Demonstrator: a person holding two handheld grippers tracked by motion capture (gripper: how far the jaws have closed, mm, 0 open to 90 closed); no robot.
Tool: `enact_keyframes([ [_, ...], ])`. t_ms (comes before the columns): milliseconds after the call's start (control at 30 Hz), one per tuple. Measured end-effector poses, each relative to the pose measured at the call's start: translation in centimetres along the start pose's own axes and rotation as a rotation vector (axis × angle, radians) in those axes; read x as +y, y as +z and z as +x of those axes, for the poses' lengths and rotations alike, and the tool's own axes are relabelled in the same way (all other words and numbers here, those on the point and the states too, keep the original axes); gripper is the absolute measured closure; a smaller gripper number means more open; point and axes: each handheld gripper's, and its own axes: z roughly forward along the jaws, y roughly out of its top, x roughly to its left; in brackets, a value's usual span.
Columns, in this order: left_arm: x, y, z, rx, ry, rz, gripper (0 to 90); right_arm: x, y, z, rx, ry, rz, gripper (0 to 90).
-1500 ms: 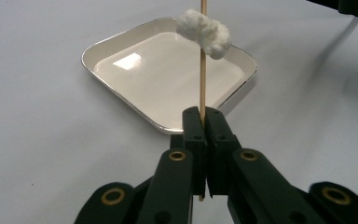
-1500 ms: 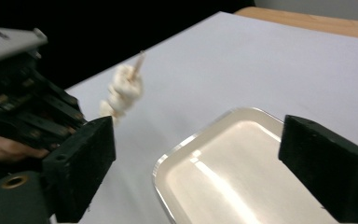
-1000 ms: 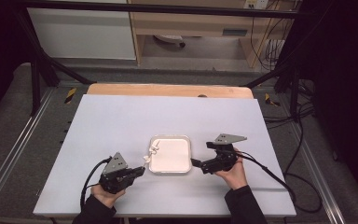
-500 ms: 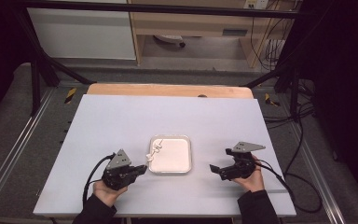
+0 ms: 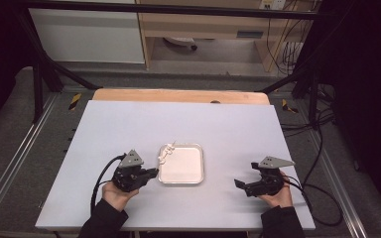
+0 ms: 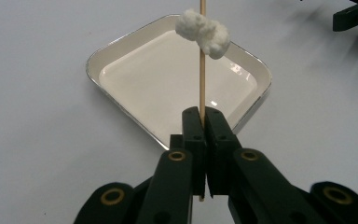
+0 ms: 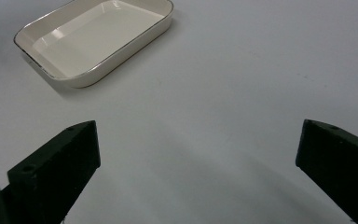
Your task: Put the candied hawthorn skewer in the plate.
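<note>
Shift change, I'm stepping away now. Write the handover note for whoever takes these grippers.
Left gripper: shut on a thin wooden skewer that carries a white fluffy lump, held above the near-left corner of the white tray.
Right gripper: open, nothing between its jaws, on the table off to the tray's right.
Done: skewer with the lump is gripped and at the tray.
Left: probably getting the lump off into the tray, which has nothing in it.
</note>
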Motion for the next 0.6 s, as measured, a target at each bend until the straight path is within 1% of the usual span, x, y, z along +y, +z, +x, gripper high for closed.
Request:
enact_keyframes([
  [67,0.4,0.3,0.0,0.001,-0.003,0.01,88.0,-0.2,-0.1,0.0,-0.004,-0.003,0.006,0.3],
  [100,0.6,0.5,0.0,-0.002,-0.005,0.016,88.0,-0.2,0.0,0.0,-0.007,-0.012,0.012,0.3],
  [200,1.1,1.1,-0.1,0.007,-0.004,0.039,88.0,-0.4,0.0,0.0,-0.008,-0.014,0.027,0.3],
  [467,2.2,3.1,-0.2,0.026,-0.005,0.091,88.0,-0.4,-0.1,-0.1,-0.006,-0.018,0.024,0.3],
  [600,2.5,4.3,-0.3,0.027,-0.005,0.12,88.0,-0.4,-0.1,-0.2,-0.006,-0.018,0.022,0.3],
])
